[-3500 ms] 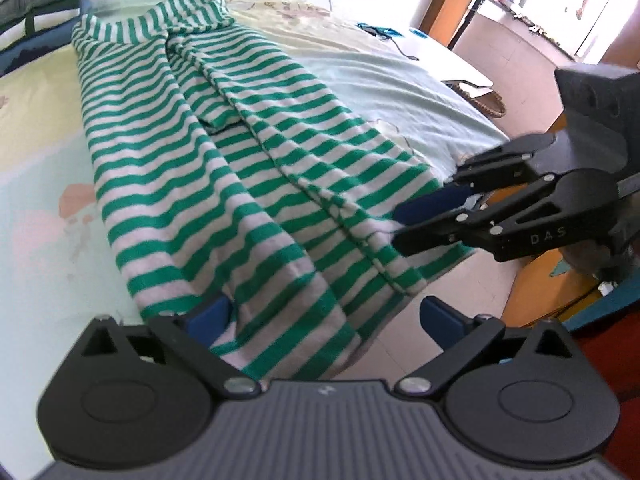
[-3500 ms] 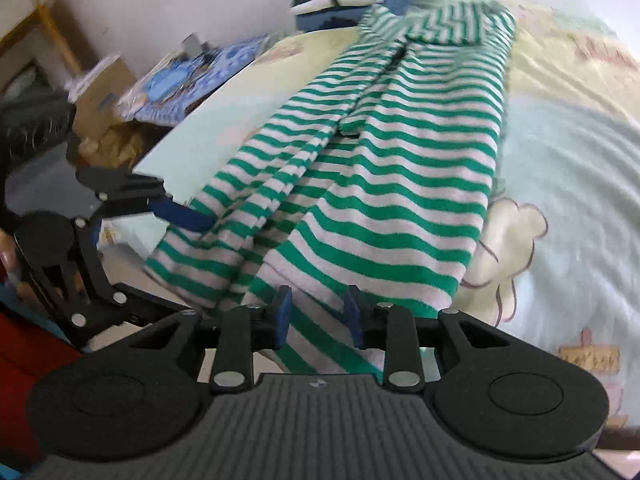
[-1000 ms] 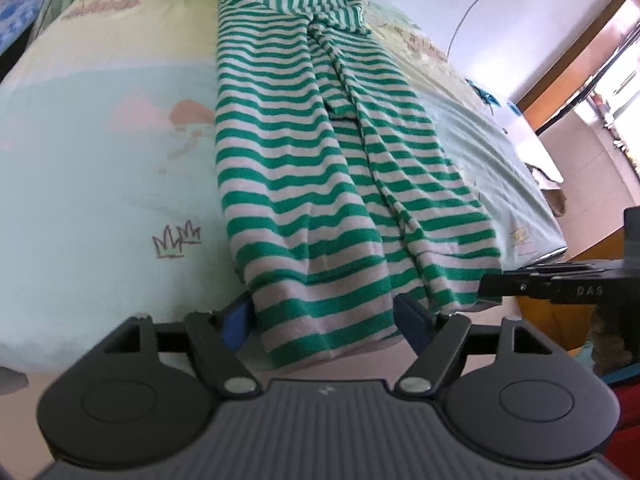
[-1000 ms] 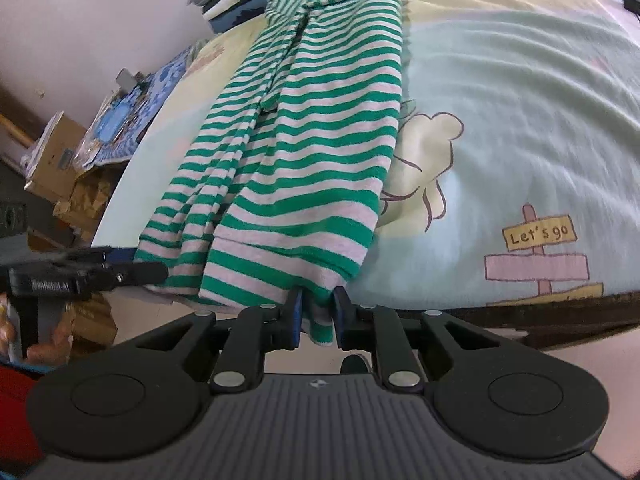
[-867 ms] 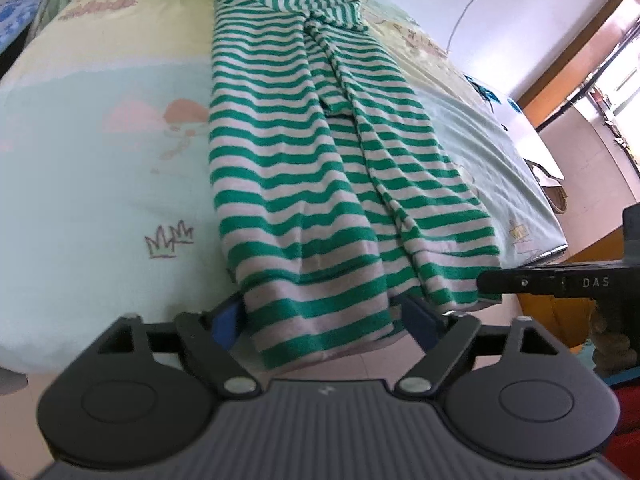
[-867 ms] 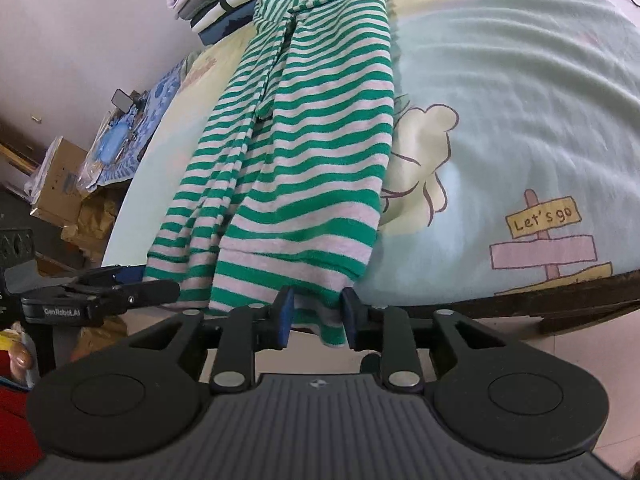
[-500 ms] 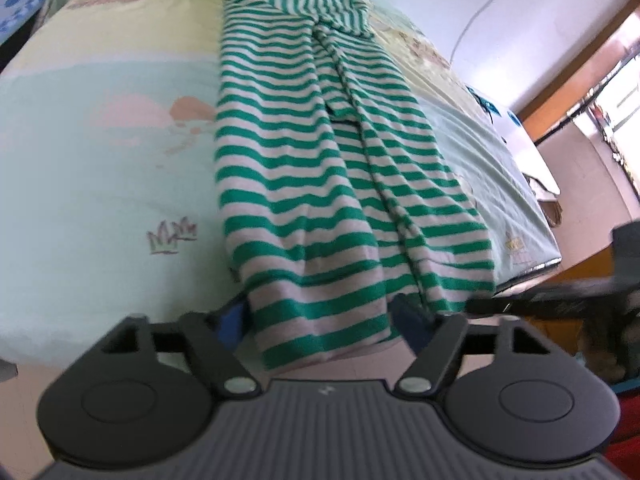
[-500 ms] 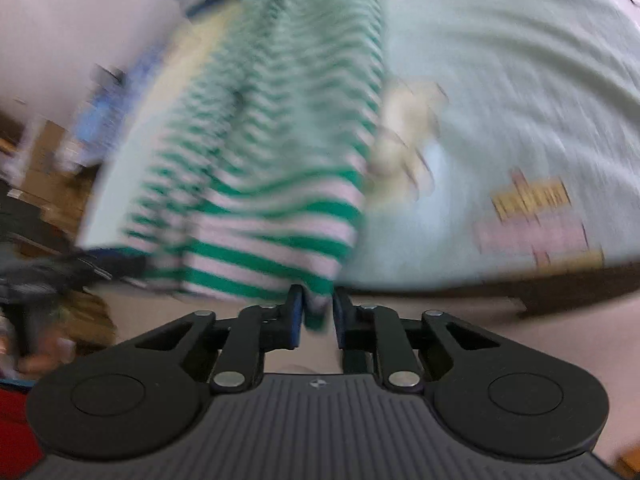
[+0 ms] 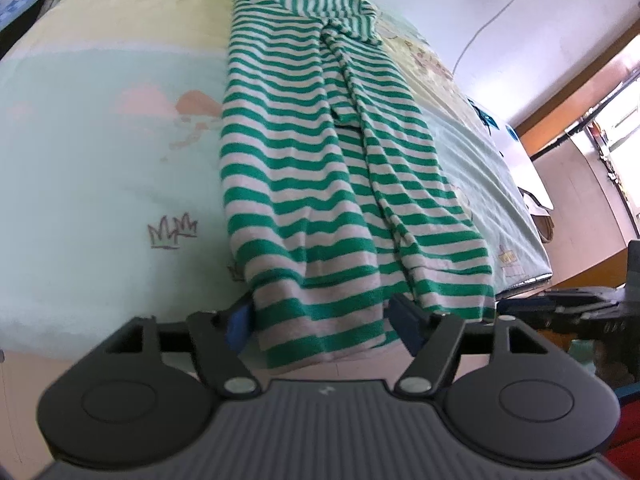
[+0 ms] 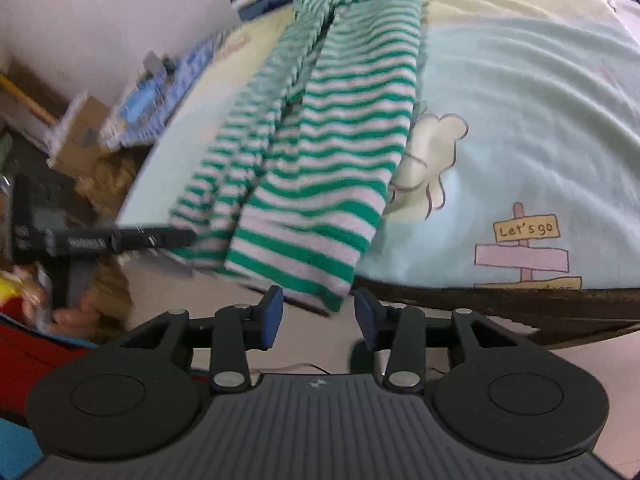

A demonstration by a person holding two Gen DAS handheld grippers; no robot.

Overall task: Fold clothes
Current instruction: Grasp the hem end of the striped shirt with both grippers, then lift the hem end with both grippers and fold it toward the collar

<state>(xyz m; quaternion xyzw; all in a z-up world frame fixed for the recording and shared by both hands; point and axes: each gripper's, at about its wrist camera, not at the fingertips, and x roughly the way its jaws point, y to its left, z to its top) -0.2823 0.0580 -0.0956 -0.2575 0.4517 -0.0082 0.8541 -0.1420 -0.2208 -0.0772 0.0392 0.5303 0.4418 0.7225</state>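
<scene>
The striped top (image 9: 320,168) lay long on the bed (image 9: 100,184), its hem hanging over the near edge between the spread jaws of the left gripper (image 9: 324,320) and right gripper (image 10: 319,316), so both should pinch the hem evenly.

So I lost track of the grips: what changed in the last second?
The right gripper opened its jaws and let go of the striped garment's hem. The left gripper stayed open around the other corner, and the garment still lies lengthwise on the bed, hem over the edge.
</scene>
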